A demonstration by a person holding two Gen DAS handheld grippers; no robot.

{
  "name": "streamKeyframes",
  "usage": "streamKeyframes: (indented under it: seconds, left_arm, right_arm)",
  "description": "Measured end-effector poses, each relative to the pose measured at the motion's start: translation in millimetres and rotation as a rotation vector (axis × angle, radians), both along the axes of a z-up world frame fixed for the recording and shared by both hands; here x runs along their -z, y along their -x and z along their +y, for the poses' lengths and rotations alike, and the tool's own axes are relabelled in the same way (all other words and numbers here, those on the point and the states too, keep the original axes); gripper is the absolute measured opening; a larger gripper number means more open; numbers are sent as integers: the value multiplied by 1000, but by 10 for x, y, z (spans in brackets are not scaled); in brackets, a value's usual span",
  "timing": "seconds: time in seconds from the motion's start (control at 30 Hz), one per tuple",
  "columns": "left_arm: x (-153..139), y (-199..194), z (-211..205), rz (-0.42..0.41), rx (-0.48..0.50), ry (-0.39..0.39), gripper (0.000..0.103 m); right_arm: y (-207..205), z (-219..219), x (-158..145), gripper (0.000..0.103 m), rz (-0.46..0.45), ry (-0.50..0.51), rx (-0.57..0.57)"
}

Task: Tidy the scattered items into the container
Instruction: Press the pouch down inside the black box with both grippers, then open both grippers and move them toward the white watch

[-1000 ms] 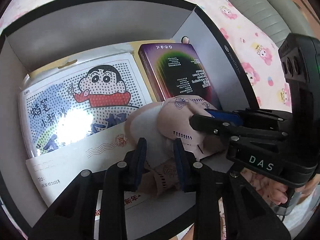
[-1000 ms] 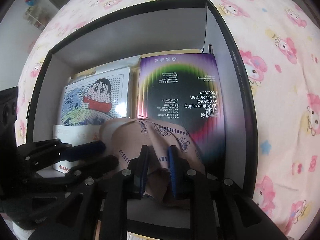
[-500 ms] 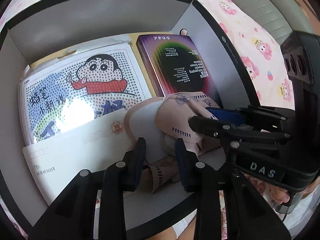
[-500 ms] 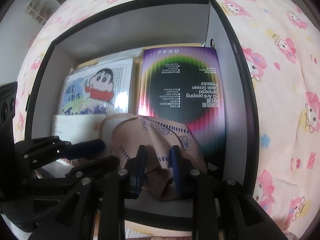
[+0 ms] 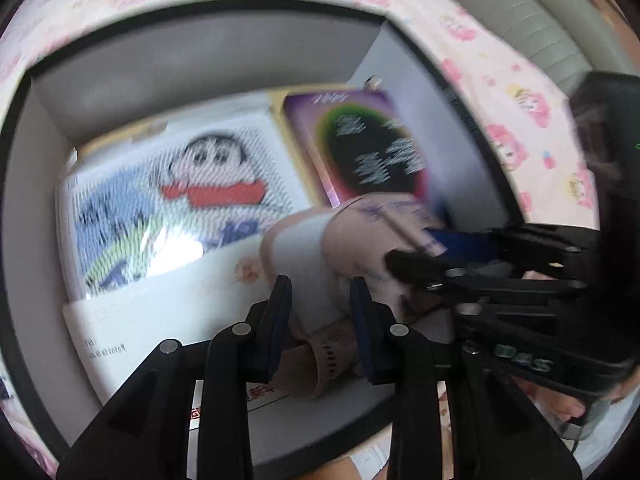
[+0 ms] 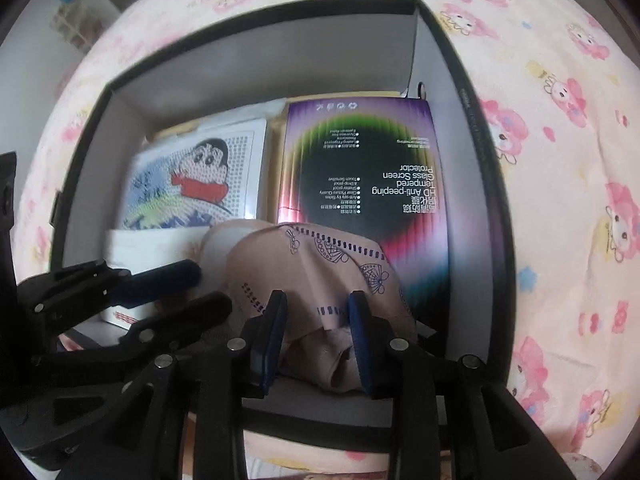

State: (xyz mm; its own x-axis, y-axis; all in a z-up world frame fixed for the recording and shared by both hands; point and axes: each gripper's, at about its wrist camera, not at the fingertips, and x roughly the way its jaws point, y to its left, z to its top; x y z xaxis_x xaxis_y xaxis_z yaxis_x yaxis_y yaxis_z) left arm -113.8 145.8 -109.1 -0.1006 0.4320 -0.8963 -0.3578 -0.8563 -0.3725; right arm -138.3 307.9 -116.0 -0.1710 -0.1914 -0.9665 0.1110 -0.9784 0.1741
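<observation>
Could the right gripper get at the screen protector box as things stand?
Probably, but not straight ahead: the pink patterned cloth lies between the right gripper and the screen protector box, draped over its near edge. The box's far part is bare inside the container.

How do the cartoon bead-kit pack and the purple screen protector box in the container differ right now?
The cartoon bead-kit pack is white with a dotted cartoon boy in red; the purple screen protector box is dark with a rainbow ring and printed text. The pack lies left, its near edge under a white envelope; the box lies right, partly under the beige patterned cloth. Both lie flat in the container.
</observation>
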Motion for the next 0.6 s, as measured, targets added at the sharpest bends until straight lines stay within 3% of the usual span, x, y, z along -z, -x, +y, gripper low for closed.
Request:
streamKeyframes:
  seconds: [0.3, 0.5, 0.6]
  left_arm:
    - [-39, 27, -85, 26, -9, -36, 32]
    - [-518, -274, -254, 177, -16, -51, 33]
    - [-719, -421, -390, 213, -18, -68, 35]
  right_arm:
    - [42, -89, 9, 31, 18, 23, 21]
    - [-268, -110, -438, 35, 265, -39, 91]
    - [-456, -159, -635, 35, 332, -30, 106]
